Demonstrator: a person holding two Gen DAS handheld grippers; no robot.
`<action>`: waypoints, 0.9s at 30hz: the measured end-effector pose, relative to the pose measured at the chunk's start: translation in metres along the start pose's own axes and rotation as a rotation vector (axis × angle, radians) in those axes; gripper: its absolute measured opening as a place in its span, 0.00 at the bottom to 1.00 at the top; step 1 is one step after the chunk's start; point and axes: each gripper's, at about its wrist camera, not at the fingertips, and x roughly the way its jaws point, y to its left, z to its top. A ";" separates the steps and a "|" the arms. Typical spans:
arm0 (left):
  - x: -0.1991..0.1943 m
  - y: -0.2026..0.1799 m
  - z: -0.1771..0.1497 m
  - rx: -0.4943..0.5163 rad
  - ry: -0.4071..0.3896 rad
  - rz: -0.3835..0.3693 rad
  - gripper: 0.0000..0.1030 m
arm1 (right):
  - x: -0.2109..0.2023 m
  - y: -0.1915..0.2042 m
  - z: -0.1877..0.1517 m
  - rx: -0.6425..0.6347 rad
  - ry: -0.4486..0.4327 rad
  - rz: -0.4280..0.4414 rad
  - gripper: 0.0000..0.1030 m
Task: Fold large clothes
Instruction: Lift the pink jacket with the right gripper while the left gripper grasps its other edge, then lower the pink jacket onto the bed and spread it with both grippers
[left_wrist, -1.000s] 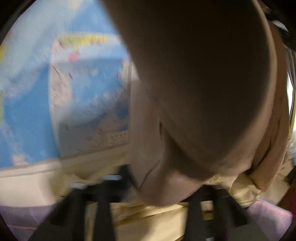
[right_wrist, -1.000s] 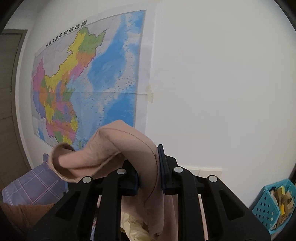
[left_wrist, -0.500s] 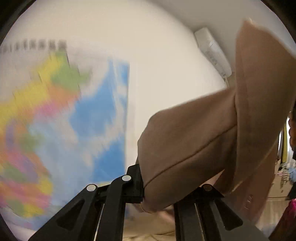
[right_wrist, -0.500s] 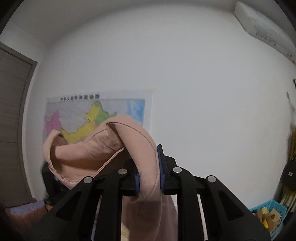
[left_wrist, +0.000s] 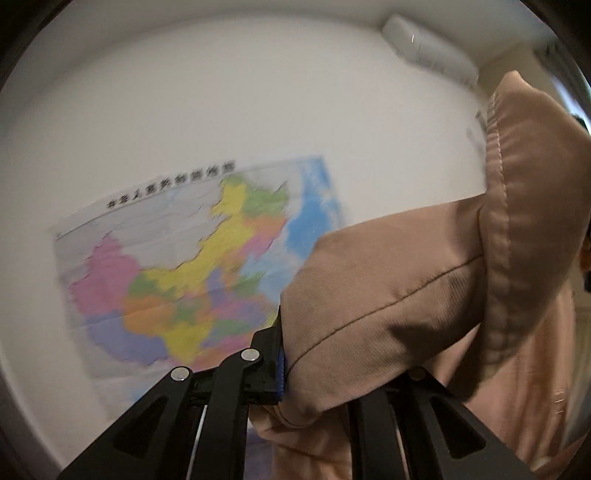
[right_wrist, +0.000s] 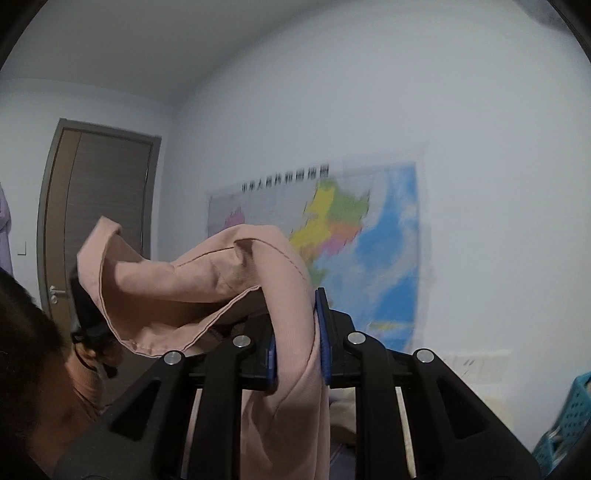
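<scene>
White wall, a coloured map (right_wrist: 332, 236) and a brown door (right_wrist: 103, 221) fill the background; no folding surface shows. The pink garment (right_wrist: 291, 332) hangs aloft, left gripper (left_wrist: 317, 373) and right gripper (right_wrist: 297, 354) each clamped on it. Best pull the edge taut and level before lowering.

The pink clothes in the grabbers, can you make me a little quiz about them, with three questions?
1. True or false: both grippers are clamped on the pink garment.
2. What hangs on the wall behind the cloth? A) a clock B) a colourful map C) a mirror
3. Fill in: in the right wrist view, the brown ____ stands left of the map.

Key:
1. True. The right gripper and the left gripper each pinch a fold.
2. B, the map.
3. door.
</scene>
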 end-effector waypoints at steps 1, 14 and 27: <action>0.017 0.006 -0.010 -0.011 0.060 0.015 0.10 | 0.018 -0.005 -0.008 0.031 0.030 0.016 0.18; 0.285 0.060 -0.284 -0.204 0.824 0.057 0.10 | 0.324 -0.108 -0.285 0.365 0.701 -0.085 0.18; 0.376 0.091 -0.349 -0.341 0.936 -0.055 0.22 | 0.375 -0.160 -0.311 0.410 0.741 -0.194 0.20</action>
